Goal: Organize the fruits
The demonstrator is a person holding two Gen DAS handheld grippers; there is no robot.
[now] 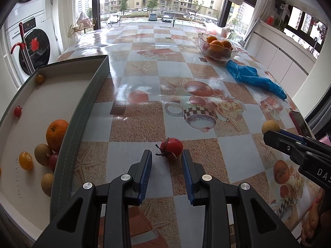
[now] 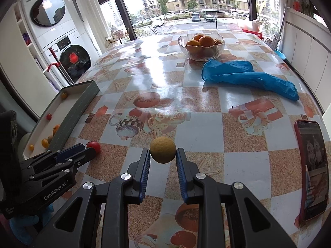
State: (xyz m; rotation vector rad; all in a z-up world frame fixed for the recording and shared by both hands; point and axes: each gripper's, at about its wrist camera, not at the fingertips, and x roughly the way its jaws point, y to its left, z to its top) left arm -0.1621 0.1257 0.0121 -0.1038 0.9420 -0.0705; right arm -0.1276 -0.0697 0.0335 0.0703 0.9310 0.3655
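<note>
A red tomato (image 1: pixel 172 148) with a dark stem lies on the table just ahead of my left gripper (image 1: pixel 167 158), which is open with the tomato between the fingertips, apart from both. It also shows in the right wrist view (image 2: pixel 94 146). My right gripper (image 2: pixel 163 155) is shut on a round tan-yellow fruit (image 2: pixel 163 152), held at the fingertips; the fruit also shows in the left wrist view (image 1: pixel 270 126). A grey tray (image 1: pixel 91 103) at the left holds an orange (image 1: pixel 56 134), small tomatoes and several tan fruits.
A glass bowl (image 2: pixel 201 52) of oranges stands at the far side. A blue glove (image 2: pixel 248 76) lies in front of it. A phone in a red case (image 2: pixel 313 169) lies at the table's right edge. A washing machine (image 2: pixel 68 57) stands beyond the left edge.
</note>
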